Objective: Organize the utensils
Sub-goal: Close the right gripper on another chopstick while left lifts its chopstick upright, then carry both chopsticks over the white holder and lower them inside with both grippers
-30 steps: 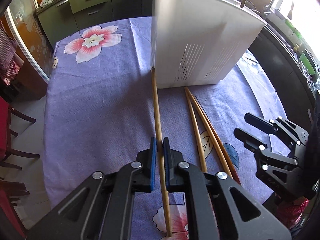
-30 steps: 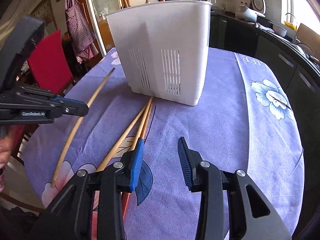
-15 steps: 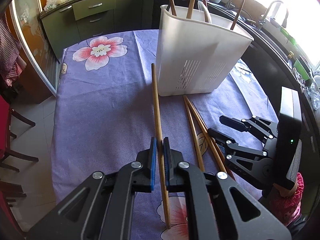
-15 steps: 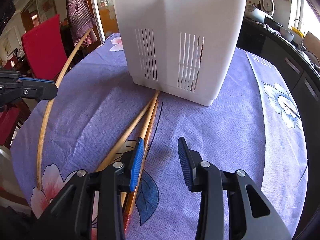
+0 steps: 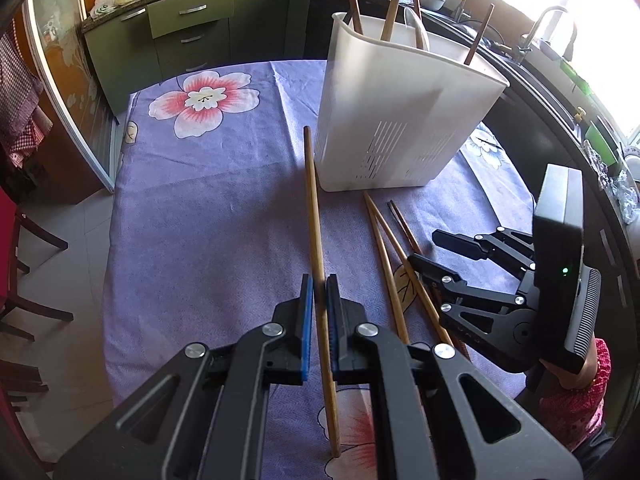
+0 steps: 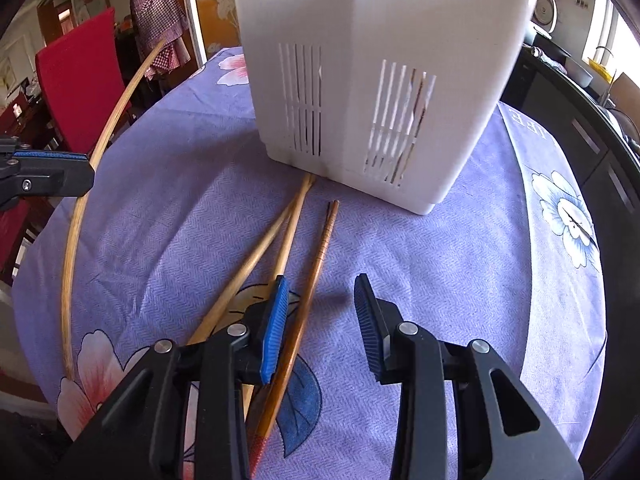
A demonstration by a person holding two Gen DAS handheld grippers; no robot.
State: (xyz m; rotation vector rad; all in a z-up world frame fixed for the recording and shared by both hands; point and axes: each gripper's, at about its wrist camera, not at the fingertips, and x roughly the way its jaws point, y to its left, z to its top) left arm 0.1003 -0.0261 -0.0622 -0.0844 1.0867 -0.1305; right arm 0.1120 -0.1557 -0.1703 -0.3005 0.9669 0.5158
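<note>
My left gripper is shut on a long pale wooden chopstick, held off the cloth with its far tip near the white slotted utensil holder. Several utensils stand in that holder. In the right wrist view this held chopstick rises at the left beside the left gripper's finger. My right gripper is open low over the table; a dark brown chopstick lies on the cloth between its jaws, close to the left pad. Two pale chopsticks lie just left of it, pointing at the holder.
A purple flowered tablecloth covers the table. A red chair stands off the table's left side. Green kitchen cabinets lie beyond the far edge, and a dark counter with a sink runs along the right.
The left gripper drew back and rose a little with its chopstick, so the holder's rim shows. The right gripper moved left and lower, bringing the dark chopstick between its jaws.
</note>
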